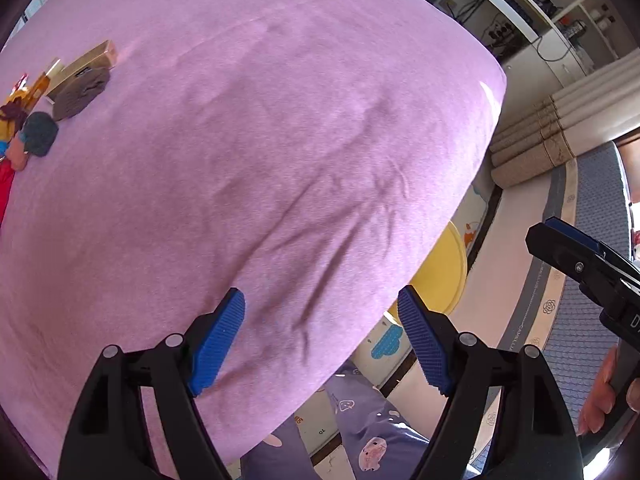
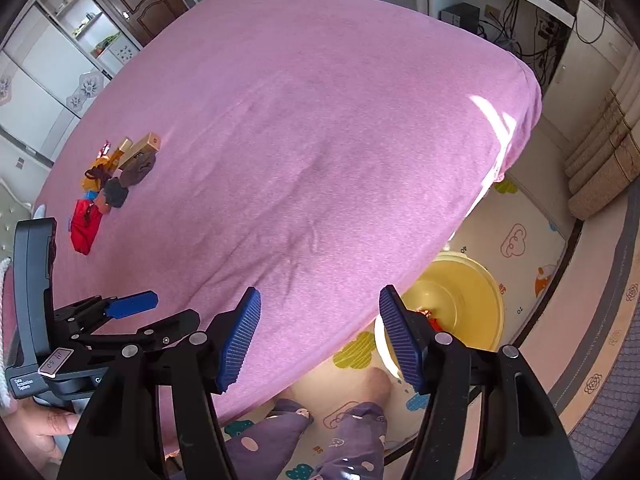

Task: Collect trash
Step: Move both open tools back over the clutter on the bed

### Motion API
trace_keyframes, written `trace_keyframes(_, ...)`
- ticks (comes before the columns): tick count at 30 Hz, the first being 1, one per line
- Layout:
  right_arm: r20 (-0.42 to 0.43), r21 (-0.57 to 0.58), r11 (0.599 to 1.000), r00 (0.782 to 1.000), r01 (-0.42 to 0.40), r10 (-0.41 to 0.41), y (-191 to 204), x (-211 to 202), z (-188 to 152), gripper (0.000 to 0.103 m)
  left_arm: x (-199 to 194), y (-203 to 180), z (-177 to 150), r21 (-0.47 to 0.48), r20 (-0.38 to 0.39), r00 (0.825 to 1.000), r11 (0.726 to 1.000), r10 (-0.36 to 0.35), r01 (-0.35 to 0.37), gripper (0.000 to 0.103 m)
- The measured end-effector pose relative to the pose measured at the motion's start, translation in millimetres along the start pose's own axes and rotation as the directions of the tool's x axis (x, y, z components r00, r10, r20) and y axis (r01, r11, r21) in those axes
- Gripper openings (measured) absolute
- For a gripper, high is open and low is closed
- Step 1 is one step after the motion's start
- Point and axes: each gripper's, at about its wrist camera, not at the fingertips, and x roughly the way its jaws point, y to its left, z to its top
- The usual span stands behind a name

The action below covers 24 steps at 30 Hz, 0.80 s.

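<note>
- Our left gripper (image 1: 322, 336) points down over the near edge of the bed (image 1: 280, 140), its blue pads spread apart with nothing between them.
- Our right gripper (image 2: 320, 336) hangs beside it over the same edge, its jaws also apart and empty.
- We see the trash pile (image 2: 114, 178) well away on the far left part of the pink sheet: a red wrapper (image 2: 85, 222), dark crumpled scraps, an orange piece and a gold box (image 2: 146, 145), all lying close together and touching one another.
- In the left wrist view the same pile (image 1: 44, 112) sits at the left border, partly cut off.
- A yellow bin (image 2: 456, 304) stands on the play mat (image 2: 520, 240) just beside the bed, below the right gripper; a red and shiny scrap (image 2: 430, 318) lies inside it.
- Our legs in purple patterned trousers (image 2: 348, 436) stand on the mat at the bed's edge.
- A hand (image 2: 44, 428) grips the left tool's handle at the lower left of the right wrist view.
</note>
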Motion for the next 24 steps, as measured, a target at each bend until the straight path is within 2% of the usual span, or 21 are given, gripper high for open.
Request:
trace_keyframes(4, -0.005, -0.089, 0.995, 0.999, -0.049, 0.049, 68.4, 15.9, 10.2, 0.061, -20.1, 71.2, -9.2, -0.1, 0.032, 0.999, 0.994, 0.04, -0.037, 0.079)
trace_keyframes(11, -0.022, -0.214, 0.969, 0.992, -0.123, 0.121, 176.4, 45.5, 25.0, 0.06, -58.7, 184.1, -26.8, -0.265, 0.095, 0.99, 0.961, 0.108, -0.079, 0.079)
trace_keyframes(20, -0.057, -0.381, 0.908, 0.985, -0.171, 0.161, 275.0, 76.3, 50.9, 0.061, -96.0, 287.3, -17.4, -0.405, 0.159, 0.966, 0.906, 0.206, -0.126, 0.079)
trace_keyframes(24, -0.076, -0.438, 0.877, 0.98, -0.197, 0.183, 306.3, 97.4, 72.1, 0.061, -108.2, 333.4, -1.7, -0.456, 0.181, 0.944, 0.874, 0.276, -0.168, 0.081)
